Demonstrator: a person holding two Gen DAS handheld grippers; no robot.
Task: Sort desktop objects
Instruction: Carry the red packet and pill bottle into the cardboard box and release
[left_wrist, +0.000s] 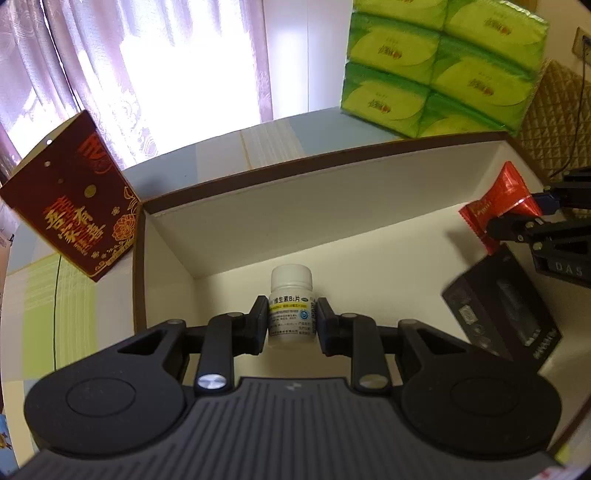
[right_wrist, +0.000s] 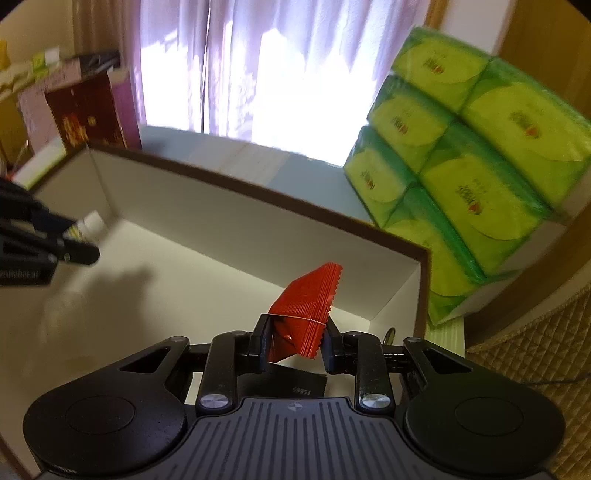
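Note:
My left gripper (left_wrist: 291, 317) is shut on a small white pill bottle (left_wrist: 291, 295) with a white cap, held inside a white open box with a brown rim (left_wrist: 314, 162). My right gripper (right_wrist: 297, 343) is shut on a red snack packet (right_wrist: 306, 306) over the right part of the same box (right_wrist: 258, 192). In the left wrist view the packet (left_wrist: 498, 199) and right gripper (left_wrist: 517, 218) show at the right. In the right wrist view the bottle (right_wrist: 90, 223) and left gripper (right_wrist: 79, 240) show at the left.
A black carton (left_wrist: 502, 314) lies in the box at the right; it also shows under the right gripper (right_wrist: 291, 384). A dark red gift box (left_wrist: 74, 195) stands left of the box. A stack of green tissue packs (left_wrist: 436, 66) stands behind it. A quilted chair (right_wrist: 535, 347) is at the right.

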